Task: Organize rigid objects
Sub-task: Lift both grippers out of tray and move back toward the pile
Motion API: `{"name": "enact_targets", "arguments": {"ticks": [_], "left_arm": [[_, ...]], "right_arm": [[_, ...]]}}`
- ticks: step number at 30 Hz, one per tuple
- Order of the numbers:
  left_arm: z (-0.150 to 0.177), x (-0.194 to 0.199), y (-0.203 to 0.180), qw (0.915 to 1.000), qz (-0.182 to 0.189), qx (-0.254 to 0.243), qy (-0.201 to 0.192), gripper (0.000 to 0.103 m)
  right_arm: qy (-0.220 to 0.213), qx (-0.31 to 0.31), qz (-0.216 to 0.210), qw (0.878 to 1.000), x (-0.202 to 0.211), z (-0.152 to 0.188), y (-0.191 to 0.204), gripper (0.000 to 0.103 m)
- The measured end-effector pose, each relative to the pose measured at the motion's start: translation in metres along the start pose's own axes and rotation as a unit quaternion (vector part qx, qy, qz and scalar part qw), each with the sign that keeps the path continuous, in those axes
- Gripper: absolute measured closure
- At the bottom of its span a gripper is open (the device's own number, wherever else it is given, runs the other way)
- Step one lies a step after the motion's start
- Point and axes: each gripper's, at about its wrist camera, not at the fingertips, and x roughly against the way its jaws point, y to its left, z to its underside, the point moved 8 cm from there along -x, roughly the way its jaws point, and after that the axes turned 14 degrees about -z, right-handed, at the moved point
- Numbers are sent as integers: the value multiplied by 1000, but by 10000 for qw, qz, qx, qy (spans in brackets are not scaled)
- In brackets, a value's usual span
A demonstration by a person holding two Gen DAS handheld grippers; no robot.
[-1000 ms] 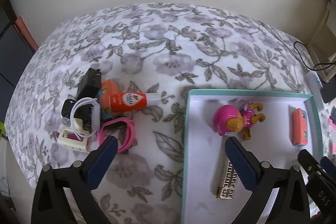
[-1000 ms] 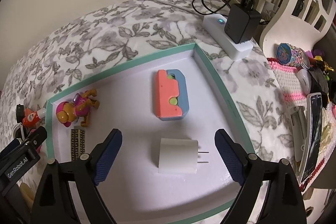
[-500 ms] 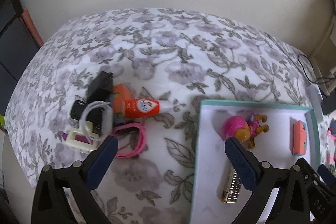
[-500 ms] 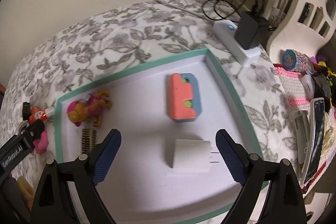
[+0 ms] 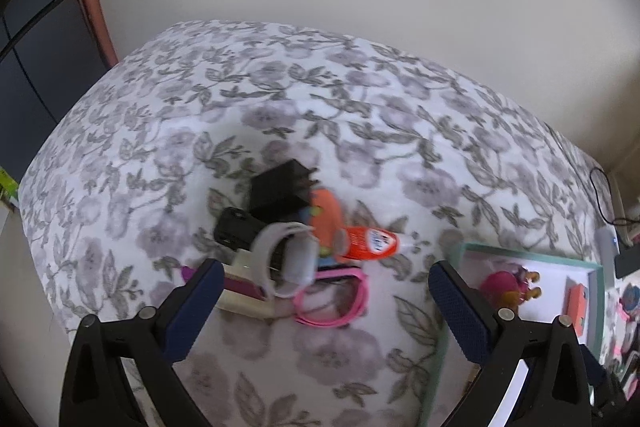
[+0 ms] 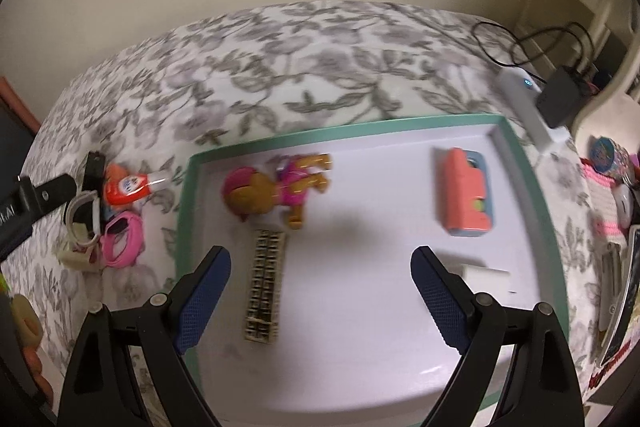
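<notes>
A white tray with a teal rim [image 6: 532, 187] lies on the floral bedspread. It holds a pink dog figure [image 6: 272, 189], a gold key-grid bar [image 6: 266, 287], an orange-and-blue case [image 6: 466, 199] and a white plug adapter [image 6: 484, 273]. Left of the tray sits a pile: an orange glue bottle [image 5: 360, 237], a black adapter [image 5: 280, 191], a white strap loop [image 5: 286, 259] and a pink band [image 5: 332, 301]. My left gripper [image 5: 320, 299] hovers open over the pile. My right gripper [image 6: 320, 291] hangs open above the tray, holding nothing.
A white power strip with a black charger [image 6: 558, 99] lies past the tray's far right corner. Toys and a pink knitted mat [image 6: 608, 187] crowd the right edge. The tray [image 5: 596, 291] shows at the left wrist view's right. A wall runs behind the bed.
The left gripper has swung left, bringing the pile between its fingers. The right gripper has also turned left, so the figure and the gold bar now sit centrally and the plug adapter lies at the right finger.
</notes>
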Motion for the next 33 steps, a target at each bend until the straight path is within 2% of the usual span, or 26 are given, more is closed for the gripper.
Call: {"name": "enact_targets", "arguments": {"ticks": [10,23,27,30,33], "left_arm": [[-21,-11,65,9976,-153,682,26,0],[-39,-23,158,9841,-341,1741,-79,0],[-36,-31,164,9833,-250,1803,90,0],[-32,-40,160,9859,-212,1637,287,0],[-26,-51,157,9877,-333,1451,467,0]], "right_arm": [[169,341,-131,9992,-19,6,50,11],[214,834,-428,9954,-36,9,109,11],[160,877,-458,9950,-40,7,117,11],[164,821,-557,9949,-44,8,122,11],[197,781,-630,9948,-48,8,126,11]]}}
